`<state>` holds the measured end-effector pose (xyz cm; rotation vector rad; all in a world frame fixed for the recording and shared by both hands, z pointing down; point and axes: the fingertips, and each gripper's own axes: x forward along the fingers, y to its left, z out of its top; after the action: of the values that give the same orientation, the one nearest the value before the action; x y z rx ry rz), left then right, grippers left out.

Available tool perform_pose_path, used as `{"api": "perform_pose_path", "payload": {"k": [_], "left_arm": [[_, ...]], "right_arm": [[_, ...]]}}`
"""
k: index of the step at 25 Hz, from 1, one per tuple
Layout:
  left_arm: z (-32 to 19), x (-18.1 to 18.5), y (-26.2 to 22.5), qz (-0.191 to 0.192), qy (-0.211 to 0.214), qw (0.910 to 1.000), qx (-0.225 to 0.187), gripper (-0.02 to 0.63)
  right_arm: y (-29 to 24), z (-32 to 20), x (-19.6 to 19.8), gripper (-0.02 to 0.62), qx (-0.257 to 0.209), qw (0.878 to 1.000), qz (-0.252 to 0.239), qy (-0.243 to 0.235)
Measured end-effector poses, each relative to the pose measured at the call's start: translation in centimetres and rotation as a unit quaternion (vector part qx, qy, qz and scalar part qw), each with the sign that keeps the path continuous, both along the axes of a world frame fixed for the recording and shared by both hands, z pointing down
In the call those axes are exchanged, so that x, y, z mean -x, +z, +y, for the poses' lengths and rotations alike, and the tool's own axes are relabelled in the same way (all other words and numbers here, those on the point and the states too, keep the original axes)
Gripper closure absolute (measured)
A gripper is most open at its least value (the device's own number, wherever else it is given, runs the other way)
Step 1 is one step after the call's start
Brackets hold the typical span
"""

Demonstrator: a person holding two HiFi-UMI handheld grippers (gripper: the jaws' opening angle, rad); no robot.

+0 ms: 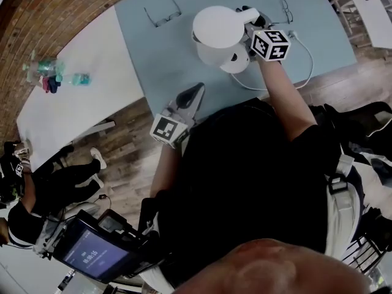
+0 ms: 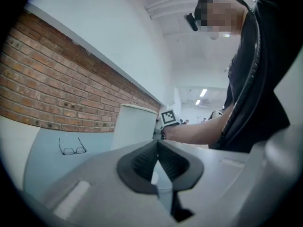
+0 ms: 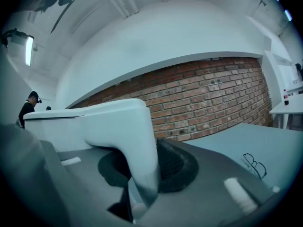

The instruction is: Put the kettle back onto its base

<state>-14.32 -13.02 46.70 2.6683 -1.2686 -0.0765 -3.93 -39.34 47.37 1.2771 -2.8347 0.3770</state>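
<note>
— Where's the kettle [image 1: 215, 32]?
— White, lid shut, at the worktop's [image 1: 156, 57] far side. My right gripper [image 3: 142, 167] clamps its handle; the base [image 1: 237, 64] peeks out nearer.
— Around it?
— Glasses [image 1: 163, 13] far left, cord [image 1: 308, 63] right. My left gripper [image 1: 197, 90] is closed, empty.

The kettle [image 1: 217, 32] is white, the brick wall [image 3: 213, 93] red-brown with pale mortar lines, the table [image 1: 159, 60] seemingly pale blue.

Your right gripper [image 1: 250, 26] is at the right side of the white plastic kettle [image 1: 215, 32], and the round white base [image 1: 237, 65] shows under the kettle's near edge, on the pale blue tabletop [image 1: 153, 60]. One pair of thin-framed glasses [image 1: 162, 14] lies left of the kettle and a second pair of glasses [image 1: 286, 8] lies right. Your left gripper [image 1: 197, 90] is over the table's near edge.
</note>
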Motion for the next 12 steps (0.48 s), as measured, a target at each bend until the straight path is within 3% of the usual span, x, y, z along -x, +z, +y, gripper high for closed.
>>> {"api": "perform_pose_path", "payload": {"k": [12], "left_arm": [[-1.4, -2.7, 0.1, -0.004, 0.032, 0.9995, 0.001, 0.604]], "right_arm": [[0.7, 0.1, -6.9, 0.497, 0.006, 0.999, -0.004, 0.049]]}}
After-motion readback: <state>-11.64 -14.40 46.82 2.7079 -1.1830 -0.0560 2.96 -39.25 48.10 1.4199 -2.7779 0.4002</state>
